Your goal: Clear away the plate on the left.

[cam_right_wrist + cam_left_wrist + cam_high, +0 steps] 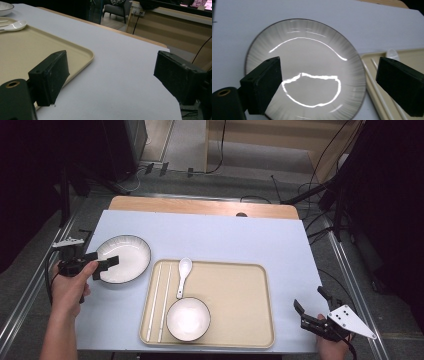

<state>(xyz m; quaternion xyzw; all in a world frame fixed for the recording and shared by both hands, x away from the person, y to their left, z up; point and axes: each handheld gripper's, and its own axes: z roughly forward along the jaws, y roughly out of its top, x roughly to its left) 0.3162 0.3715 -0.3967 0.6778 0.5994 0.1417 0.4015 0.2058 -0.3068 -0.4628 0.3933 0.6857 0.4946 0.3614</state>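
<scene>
Plate [125, 257] lay left of the tray [240, 320], directly beneath the left gripper [106, 266], whose jaws stood wide above it, holding nothing.

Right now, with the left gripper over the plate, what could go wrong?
The left gripper is open over the near rim of the plate, not gripping. Closing on a thin, glossy rim might let the plate slip or tip.

The plate sits close beside the tray; carried low, it could catch the tray's raised edge.

Chopsticks and spoon lie on the tray's left side, so a plate set down there may knock them.
</scene>
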